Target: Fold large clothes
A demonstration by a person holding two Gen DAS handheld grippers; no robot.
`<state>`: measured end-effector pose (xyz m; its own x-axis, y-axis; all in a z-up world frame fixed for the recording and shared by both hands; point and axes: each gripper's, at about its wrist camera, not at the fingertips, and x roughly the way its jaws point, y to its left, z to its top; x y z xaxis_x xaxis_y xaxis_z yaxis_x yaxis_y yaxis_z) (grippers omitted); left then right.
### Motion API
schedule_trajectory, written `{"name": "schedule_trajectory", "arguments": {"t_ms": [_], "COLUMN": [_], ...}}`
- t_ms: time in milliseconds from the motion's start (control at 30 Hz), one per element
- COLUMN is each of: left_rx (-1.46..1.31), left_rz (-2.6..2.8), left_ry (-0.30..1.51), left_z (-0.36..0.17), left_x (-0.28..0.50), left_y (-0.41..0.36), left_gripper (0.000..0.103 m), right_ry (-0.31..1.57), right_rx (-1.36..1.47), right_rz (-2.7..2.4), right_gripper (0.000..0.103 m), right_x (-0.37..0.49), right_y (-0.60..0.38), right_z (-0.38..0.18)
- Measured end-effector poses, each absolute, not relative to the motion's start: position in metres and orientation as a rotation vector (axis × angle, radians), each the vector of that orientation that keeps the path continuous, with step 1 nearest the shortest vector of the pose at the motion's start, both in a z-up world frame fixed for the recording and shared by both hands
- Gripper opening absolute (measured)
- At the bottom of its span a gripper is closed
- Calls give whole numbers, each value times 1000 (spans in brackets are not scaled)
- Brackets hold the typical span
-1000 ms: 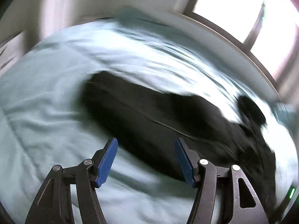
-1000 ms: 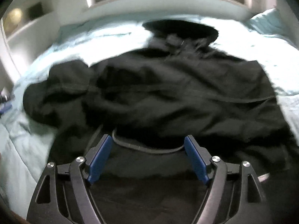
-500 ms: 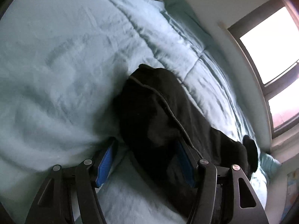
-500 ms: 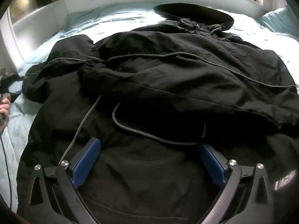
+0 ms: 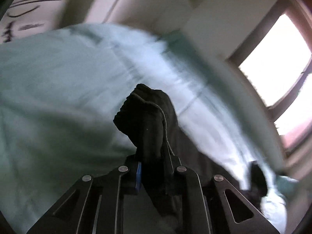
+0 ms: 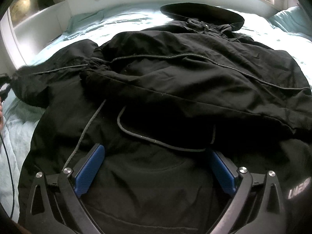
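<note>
I see the pale-blue bed [image 6: 136, 21] filling both views, and on it the black hooded jacket [image 6: 195, 74] lies spread flat, hood [image 6: 202, 13] toward the window end. Measured against that jacket, 1 sleeve is already laid across the chest, while the other sleeve [image 6: 48, 80] trails off its left side onto the bedding.

My left gripper [image 5: 151, 167] is closing, and its jaws pinch the cuff [image 5: 144, 120] of that trailing sleeve, the dark cloth bunched up above them. My right gripper [image 6: 156, 173] hangs just over the jacket's lower front near the hem, spread as wide as it goes, nothing between the 2 blue pads [image 6: 89, 173].

I judge this the sleeve-folding step. Next I would carry the cuff in over the jacket's chest without dragging the body askew, using the right gripper to pin or take the hem.
</note>
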<state>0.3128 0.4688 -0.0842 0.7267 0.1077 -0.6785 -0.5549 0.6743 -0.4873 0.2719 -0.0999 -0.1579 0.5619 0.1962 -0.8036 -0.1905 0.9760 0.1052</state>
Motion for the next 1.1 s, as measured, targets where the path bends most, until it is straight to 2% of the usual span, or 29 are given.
{"name": "schedule_trajectory", "arguments": {"t_ms": [100,200,400,600,833,1100], "left_rx": [-676,-539,-422,-246,-101,-80], "left_rz": [518,503,219,-127,-347,-529], "left_ry": [788,748,571,536,623,735], "left_z": [-104,-91,-9,52,50,32], "left_x": [330,334,317,317,343,365], "left_y": [457,430,358,215,62,-73], "left_gripper": [16,15,15,15,15,16], "right_ry": [949,950,944,869,809,832], "right_rx": [10,13,32,41,32,85], "right_rz": [229,231,238,219,170,90], "right_gripper": [103,103,103,103,103,103], "right_x": [272,273,270,258,239,225], "right_y": [-100,-101,-104,-133,-194,-266], "right_z": [-158,-158,-147,-88,-35,-33]}}
